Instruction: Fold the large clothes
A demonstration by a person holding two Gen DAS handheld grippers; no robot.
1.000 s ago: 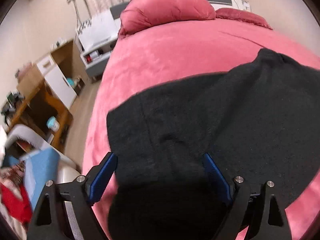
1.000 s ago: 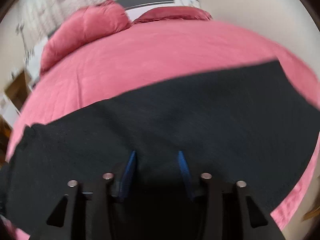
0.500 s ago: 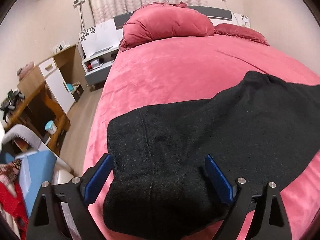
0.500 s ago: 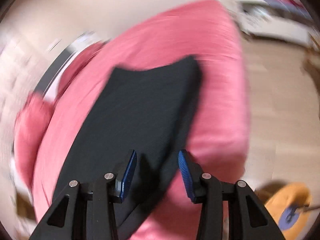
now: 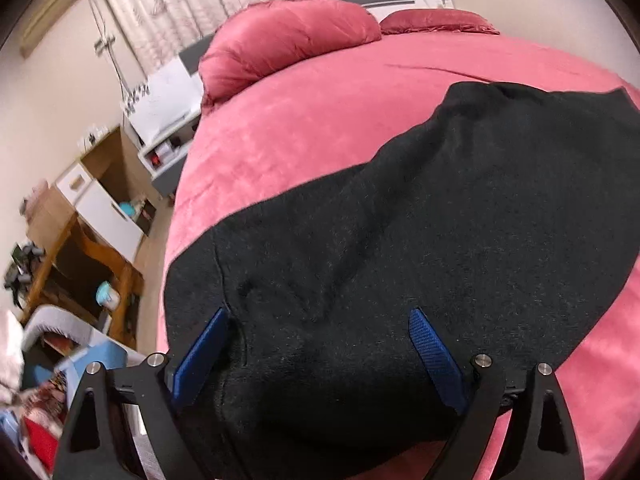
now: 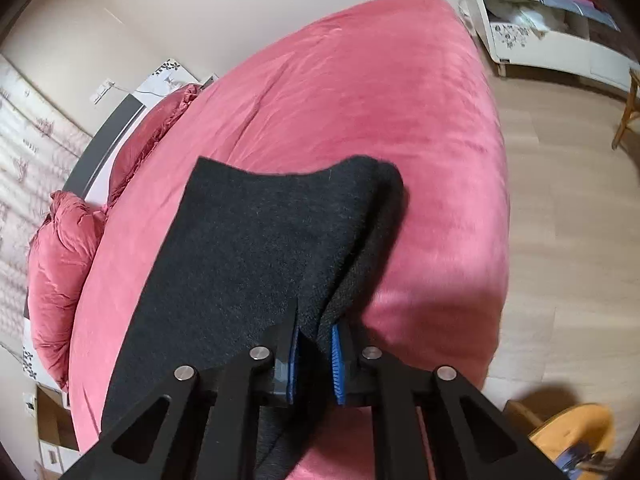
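Note:
A large black knit garment [image 5: 420,232] lies spread across the near part of a pink bed [image 5: 320,112]. My left gripper [image 5: 320,344] is open, its blue pads [image 5: 434,354] wide apart over the garment's near left end. In the right wrist view my right gripper [image 6: 316,344] is shut on the garment's [image 6: 256,248] right edge, which bunches up between the blue pads [image 6: 338,364] and lifts off the bed [image 6: 380,100].
Pink pillows [image 5: 288,44] lie at the headboard. Left of the bed stand a white nightstand [image 5: 168,120], wooden desks [image 5: 84,248] and a cluttered chair [image 5: 52,360]. On the right are wood floor [image 6: 568,240], a white cabinet [image 6: 540,36] and a yellow object [image 6: 572,436].
My right gripper swung round to the garment's right edge and closed on it, lifting a fold. My left gripper stayed open and dipped closer over the garment's left end.

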